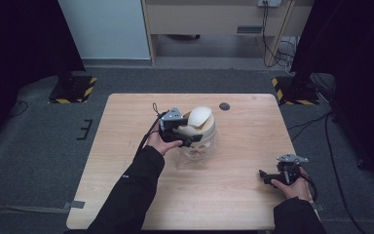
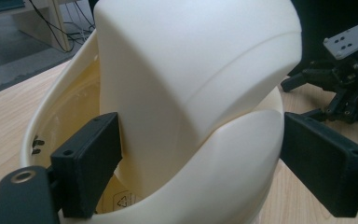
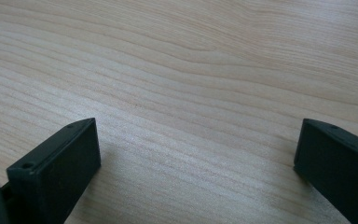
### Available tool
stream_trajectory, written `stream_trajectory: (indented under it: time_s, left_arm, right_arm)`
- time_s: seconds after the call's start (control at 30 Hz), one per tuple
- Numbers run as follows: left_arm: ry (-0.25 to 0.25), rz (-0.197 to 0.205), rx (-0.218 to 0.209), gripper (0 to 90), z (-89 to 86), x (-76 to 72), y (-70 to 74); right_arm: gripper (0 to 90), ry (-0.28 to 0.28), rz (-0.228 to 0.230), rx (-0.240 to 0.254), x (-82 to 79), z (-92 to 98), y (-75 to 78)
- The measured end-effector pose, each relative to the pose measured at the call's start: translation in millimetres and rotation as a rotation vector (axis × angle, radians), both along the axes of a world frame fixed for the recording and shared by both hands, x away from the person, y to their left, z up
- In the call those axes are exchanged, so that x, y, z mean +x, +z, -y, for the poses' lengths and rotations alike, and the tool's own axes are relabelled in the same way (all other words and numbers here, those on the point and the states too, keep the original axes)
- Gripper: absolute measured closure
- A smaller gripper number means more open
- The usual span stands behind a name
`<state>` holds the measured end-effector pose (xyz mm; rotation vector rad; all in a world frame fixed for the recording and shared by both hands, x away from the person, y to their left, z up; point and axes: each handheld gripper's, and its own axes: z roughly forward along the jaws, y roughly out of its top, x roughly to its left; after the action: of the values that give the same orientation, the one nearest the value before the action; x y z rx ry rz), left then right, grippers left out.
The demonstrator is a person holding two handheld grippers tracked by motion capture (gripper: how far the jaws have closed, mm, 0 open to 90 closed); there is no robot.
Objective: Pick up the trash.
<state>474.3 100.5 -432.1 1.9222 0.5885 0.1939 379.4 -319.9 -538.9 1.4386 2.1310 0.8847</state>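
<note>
Up close, the left gripper (image 2: pixel 200 154) straddles a stack of cream plastic bowls (image 2: pixel 191 93): one finger (image 2: pixel 88 163) sits inside the lower bowl, against its wall, the other (image 2: pixel 326 163) stands clear outside, so whether they pinch the wall cannot be told. The upper bowl is tipped steeply, its smooth rounded base facing the camera and its mouth turned away, hidden. From the high view the stack (image 1: pixel 199 124) sits near the middle of the pale woodgrain desk (image 1: pixel 243 195), resting in a clear container (image 1: pixel 197 148) whose outline is hard to make out. The right gripper (image 1: pixel 265 175) rests near the desk's near right corner, fingers (image 3: pixel 56 172) spread wide over bare wood.
</note>
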Motion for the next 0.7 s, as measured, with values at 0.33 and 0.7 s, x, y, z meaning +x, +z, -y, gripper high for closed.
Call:
stream_trajectory:
  time_s: [0.33, 0.7]
  left_arm:
    - [0.017, 0.031, 0.012, 15.3, -16.0, -11.0, 13.6]
    - [0.166, 0.061, 0.031, 19.5, -80.9, -55.3, 28.4]
  right_arm:
    - [0.6, 0.002, 0.0, -0.001, -0.1, 0.0, 0.0]
    - [0.6, 0.002, 0.0, -0.001, 0.0, 0.0, 0.0]
